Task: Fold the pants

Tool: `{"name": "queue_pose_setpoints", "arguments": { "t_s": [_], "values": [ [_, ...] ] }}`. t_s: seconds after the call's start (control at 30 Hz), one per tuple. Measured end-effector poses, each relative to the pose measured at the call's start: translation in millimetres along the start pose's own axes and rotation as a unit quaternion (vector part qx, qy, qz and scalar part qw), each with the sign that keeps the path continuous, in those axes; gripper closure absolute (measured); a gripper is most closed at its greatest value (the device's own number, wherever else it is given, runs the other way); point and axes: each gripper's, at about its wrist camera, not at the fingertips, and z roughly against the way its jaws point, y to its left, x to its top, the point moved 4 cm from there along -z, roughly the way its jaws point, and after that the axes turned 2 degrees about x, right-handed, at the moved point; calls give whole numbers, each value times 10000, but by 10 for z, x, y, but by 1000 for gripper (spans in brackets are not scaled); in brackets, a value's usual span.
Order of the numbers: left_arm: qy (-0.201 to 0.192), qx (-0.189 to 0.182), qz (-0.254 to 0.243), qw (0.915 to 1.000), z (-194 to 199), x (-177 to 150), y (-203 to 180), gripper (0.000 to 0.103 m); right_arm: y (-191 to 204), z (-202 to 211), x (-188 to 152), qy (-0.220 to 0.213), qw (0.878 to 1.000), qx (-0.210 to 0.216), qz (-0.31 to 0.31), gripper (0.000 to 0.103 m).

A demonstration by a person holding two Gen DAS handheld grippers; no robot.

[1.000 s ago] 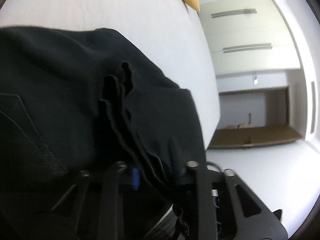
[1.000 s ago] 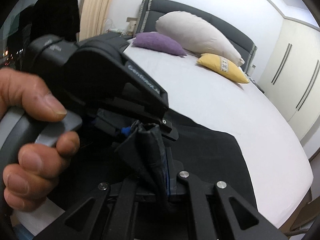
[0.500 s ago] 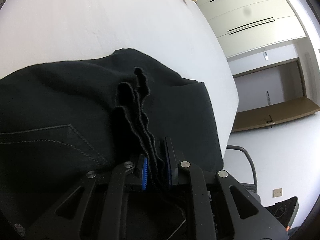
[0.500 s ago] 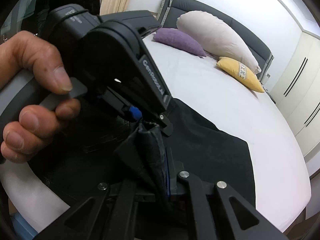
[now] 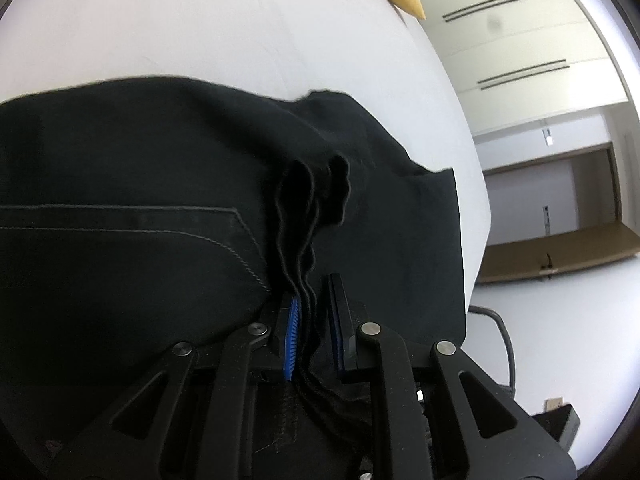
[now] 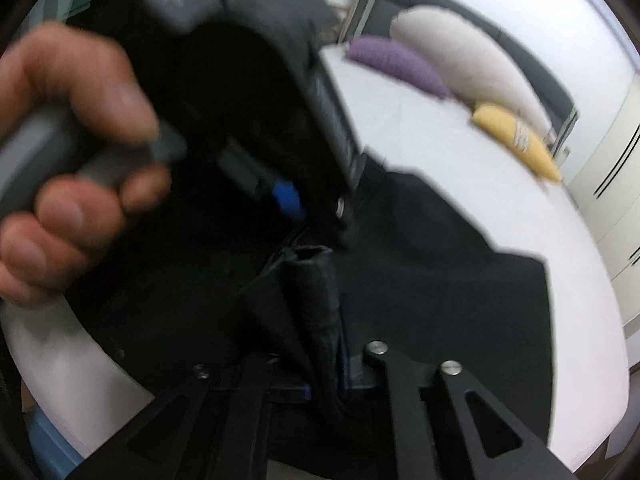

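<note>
Black pants (image 5: 140,200) lie spread on a white bed (image 5: 200,20); a back pocket seam shows at the left. My left gripper (image 5: 314,324) has its blue pads slightly apart, and a bunched fold of the pants' edge runs loosely between them. In the right wrist view the pants (image 6: 440,280) cover the bed's near part. My right gripper (image 6: 326,368) is shut on a thick rolled fold of the pants. The left gripper's body (image 6: 240,100), held by a hand, fills the upper left of that view, blurred.
A yellow cushion (image 6: 516,140), a purple cushion (image 6: 396,64) and a long white pillow (image 6: 464,56) lie at the bed's head against a dark headboard. White wardrobes (image 5: 520,40) stand past the bed's edge. A doorway and floor show to the right.
My left gripper's pads have parted and loosened on the fold. The left gripper and hand have shifted in the right wrist view, now blurred. The right gripper keeps its grip.
</note>
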Motion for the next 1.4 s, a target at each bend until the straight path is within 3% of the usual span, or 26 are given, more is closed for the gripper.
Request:
{"name": "queue_pose_setpoints", "arguments": {
  "t_s": [0.03, 0.07, 0.1, 0.17, 0.3, 0.47, 0.53, 0.63, 0.7, 0.77, 0.83, 0.93, 1.0, 1.07, 1.17, 1.23, 1.3, 1.33, 1.37, 1.4],
  "values": [
    [-24, 63, -28, 10000, 61, -4, 11, 90, -49, 19, 7, 7, 9998, 132, -142, 87],
    [-71, 161, -61, 9998, 91, -12, -14, 90, -121, 59, 20, 23, 9988, 367, -321, 79],
    [-146, 315, -106, 9993, 162, -22, -18, 90, -174, 101, 20, 23, 9974, 563, -449, 61],
    [-384, 678, -190, 9968, 299, -9, -61, 90, -326, 255, 26, -125, 9913, 1073, -749, 43],
    [-683, 545, -402, 9954, 431, -10, -351, 90, -919, 523, 48, -481, 9686, 1902, -1526, 42],
    [-374, 227, -1018, 9938, 180, -164, -808, 90, -2233, 475, 159, -784, 9015, 2891, -3122, 41],
    [-153, 342, -1081, 9934, 64, -228, -705, 90, -2423, 425, 240, -865, 8858, 3226, -3221, 41],
    [30, 443, -944, 9945, -122, -322, -530, 90, -2670, -39, 246, -575, 8674, 3509, -3483, 39],
    [-86, 352, -975, 9946, -108, -362, -490, 90, -2771, -507, 113, -177, 8389, 3745, -3945, 39],
    [-150, 314, -998, 9944, -81, -408, -447, 90, -2790, -904, -97, 256, 8231, 3742, -4263, 40],
    [-219, 301, -1009, 9942, -174, -414, -468, 90, -2788, -949, -225, 170, 8250, 3687, -4280, 56],
    [-310, 304, -1022, 9938, -168, -441, -428, 90, -2721, -704, -391, 192, 8221, 3762, -4270, 52],
    [-337, 269, -1003, 9940, -161, -498, -457, 90, -2604, -497, -536, 282, 8324, 3761, -4061, 46],
    [-355, 164, -940, 9948, -123, -544, -420, 90, -2441, -263, -699, 334, 8348, 3950, -3819, 39],
    [-412, 123, -893, 9951, 8, -561, -312, 90, -2383, -42, -888, 307, 8471, 3787, -3716, 39],
    [-587, 329, -882, 9938, 118, -634, -278, 90, -2481, 97, -933, 238, 8427, 3550, -4041, 40],
    [-907, 456, -900, 9908, 384, -710, -284, 88, -2535, 347, -809, -247, 8327, 3580, -4216, 38],
    [-1124, 485, -876, 9886, 553, -767, -262, 83, -2397, 423, -755, -453, 8306, 3652, -4179, 38],
    [-1357, 498, -810, 9862, 737, -831, -217, 59, -2283, 486, -586, -710, 8279, 3757, -4103, 38],
    [-1578, 475, -697, 9839, 919, -895, -158, 18, -2187, 518, -430, -862, 8238, 3885, -4037, 37]
  ]
}}
